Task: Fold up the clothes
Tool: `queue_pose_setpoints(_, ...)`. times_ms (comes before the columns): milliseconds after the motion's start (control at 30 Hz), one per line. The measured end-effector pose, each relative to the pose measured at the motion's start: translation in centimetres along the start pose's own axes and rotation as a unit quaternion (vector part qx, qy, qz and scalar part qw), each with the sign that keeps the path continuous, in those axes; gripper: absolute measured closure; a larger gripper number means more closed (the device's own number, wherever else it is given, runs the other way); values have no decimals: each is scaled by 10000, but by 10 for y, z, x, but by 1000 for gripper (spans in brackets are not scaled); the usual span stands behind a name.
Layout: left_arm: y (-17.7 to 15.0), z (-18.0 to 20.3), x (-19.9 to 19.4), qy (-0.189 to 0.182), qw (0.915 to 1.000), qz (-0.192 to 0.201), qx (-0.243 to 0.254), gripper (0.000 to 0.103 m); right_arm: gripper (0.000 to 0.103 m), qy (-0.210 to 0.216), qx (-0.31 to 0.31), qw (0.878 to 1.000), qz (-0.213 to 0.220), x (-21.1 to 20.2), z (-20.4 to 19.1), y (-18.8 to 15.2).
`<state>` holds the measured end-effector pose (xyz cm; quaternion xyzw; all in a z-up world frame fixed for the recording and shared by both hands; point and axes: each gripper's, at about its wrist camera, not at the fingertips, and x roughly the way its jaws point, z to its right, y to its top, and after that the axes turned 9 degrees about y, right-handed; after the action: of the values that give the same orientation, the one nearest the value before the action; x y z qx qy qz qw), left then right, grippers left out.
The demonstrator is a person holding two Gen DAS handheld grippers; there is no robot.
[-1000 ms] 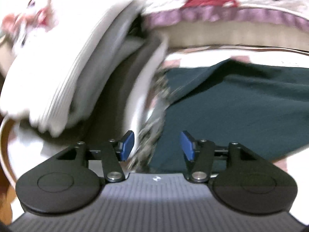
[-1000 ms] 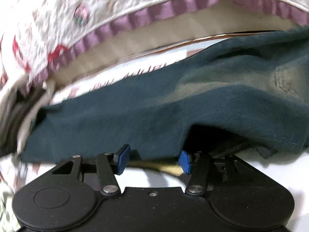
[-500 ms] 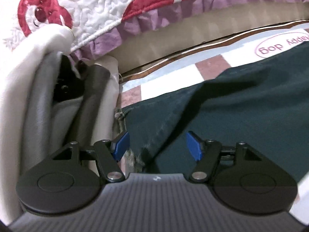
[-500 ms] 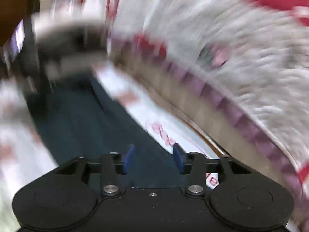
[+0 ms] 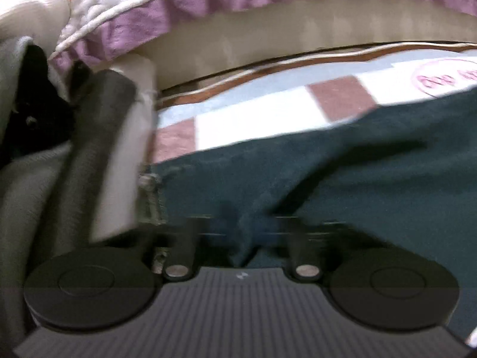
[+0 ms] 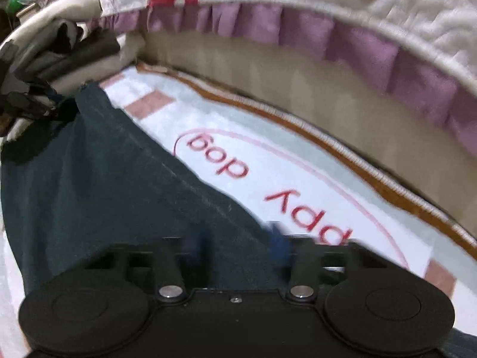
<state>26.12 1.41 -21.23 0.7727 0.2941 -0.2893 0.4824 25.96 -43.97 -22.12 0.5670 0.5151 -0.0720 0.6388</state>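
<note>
Right wrist: blanket [image 6: 301, 179] reads "dog"; right gripper [image 6: 238, 238] jaws apart over dark garment [image 6: 104, 194]; left gripper [image 5: 238, 229] blurred, unclear.

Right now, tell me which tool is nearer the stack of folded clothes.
Left. The left tool sits right beside the stack of folded clothes; the right tool is farther along the dark green garment.

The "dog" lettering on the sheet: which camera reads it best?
Right wrist view: the red lettering lies mostly uncovered beside the dark green garment. The left wrist view catches only a blurred piece at its right edge.
</note>
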Motion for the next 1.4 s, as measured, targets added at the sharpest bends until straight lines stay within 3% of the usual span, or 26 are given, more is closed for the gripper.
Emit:
queue_pose_setpoints(33,4,-2,1,69,10000,-23,-42,93,82,-46,-45,9999,126,-4,-2,0)
queue_pose_setpoints(67,8,-4,2,138,9999,-46,-84,93,99,-96,-92,9996,252,-7,-5,0)
queue_pose_setpoints(100,12,-5,3,207,9997,-69,-126,93,103,-146,-138,9991,378,-11,-7,0)
queue_pose_setpoints(233,19,2,9,691,9975,-158,10,90,103,-649,-308,9961,517,-3,-10,18)
queue_pose_setpoints(267,20,3,11,812,9964,-228,-18,83,103,-699,-227,9959,523,0,-8,22)
queue_pose_setpoints(300,19,0,14,991,9944,-336,-162,66,103,-713,-143,9960,523,2,-7,24)
queue_pose_setpoints(333,19,-7,16,1191,9915,-410,-337,56,103,-725,-59,9960,522,3,-6,27)
queue_pose_setpoints(367,17,-14,18,1368,9882,-465,-514,50,103,-636,100,9965,527,2,-7,29)
queue_pose_setpoints(400,15,-22,17,1431,9863,-445,-683,57,103,-539,264,9968,532,0,-7,32)
queue_pose_setpoints(467,14,-33,10,1280,9867,-273,-964,57,93,-281,402,9975,517,-7,-16,31)
queue_pose_setpoints(533,13,-43,4,1152,9858,-91,-1222,57,90,58,423,9981,447,-8,-30,31)
queue_pose_setpoints(600,14,-43,-2,1182,9839,141,-1330,57,75,372,388,9981,296,2,-47,35)
queue_pose_setpoints(633,14,-43,-5,1200,9829,257,-1376,57,60,527,370,9977,219,8,-56,37)
queue_pose_setpoints(800,18,-43,-14,1139,9818,496,-1436,52,53,1135,527,9910,-474,61,-98,60)
queue_pose_setpoints(933,18,-38,-24,1049,9828,745,-1326,46,33,614,159,9973,-369,101,-130,77)
queue_pose_setpoints(1033,11,-34,-34,802,9829,1076,-1263,42,32,236,-133,9994,-223,123,-146,92)
queue_pose_setpoints(1167,1,-28,-45,236,9824,1318,-1303,42,32,62,-289,9995,-73,139,-151,107)
queue_pose_setpoints(1333,7,6,-21,-341,9942,820,-609,42,34,-20,-261,9995,198,148,-146,119)
queue_pose_setpoints(1400,15,16,2,-171,9959,426,-784,37,38,-10,81,9995,296,146,-140,123)
